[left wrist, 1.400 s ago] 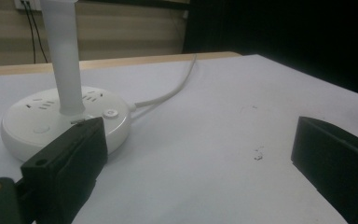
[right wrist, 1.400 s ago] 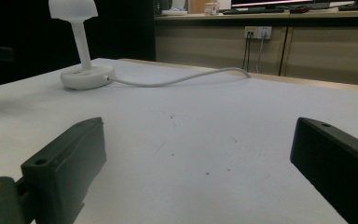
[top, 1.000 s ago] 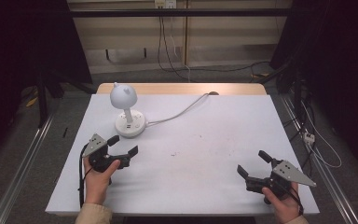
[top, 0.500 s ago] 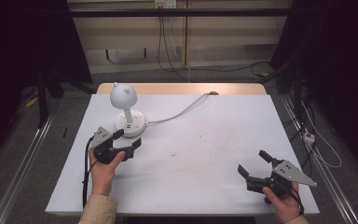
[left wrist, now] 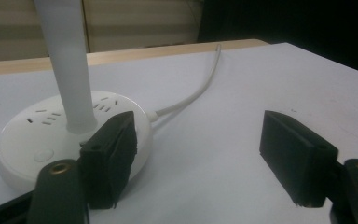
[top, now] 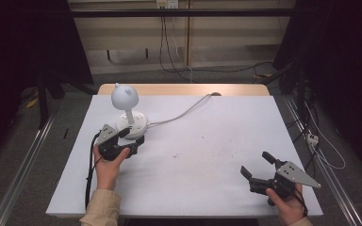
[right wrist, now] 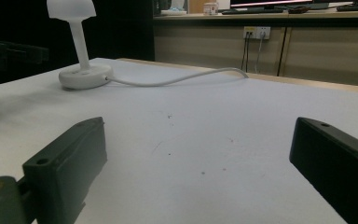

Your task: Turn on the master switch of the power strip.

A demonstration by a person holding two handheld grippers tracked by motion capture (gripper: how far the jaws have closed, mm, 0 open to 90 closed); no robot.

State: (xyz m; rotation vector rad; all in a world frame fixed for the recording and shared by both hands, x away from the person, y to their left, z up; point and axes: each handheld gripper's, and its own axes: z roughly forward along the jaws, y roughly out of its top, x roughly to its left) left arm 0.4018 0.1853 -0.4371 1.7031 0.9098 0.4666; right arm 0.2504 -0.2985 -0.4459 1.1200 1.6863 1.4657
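Flanking lamp base point(left wrist: 32, 135): left claw point(top: 131, 139); cord point(top: 184, 112) beyond.

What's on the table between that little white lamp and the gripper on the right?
Nothing but bare white tabletop, seen from the high view. The lamp stands far from the right gripper; its cord runs off toward the back.

White table point(top: 217, 155) spans the centre of the high view, with a wood strip point(top: 184, 89) along its far edge. White lamp point(top: 128, 113) stands upper left of the tabletop: round head on a stem, round base with socket slots point(left wrist: 46, 116); white cord point(top: 181, 113) runs from base to far edge. Wall outlet point(top: 167, 4) at top centre, dark cables point(top: 169, 42) hanging below.
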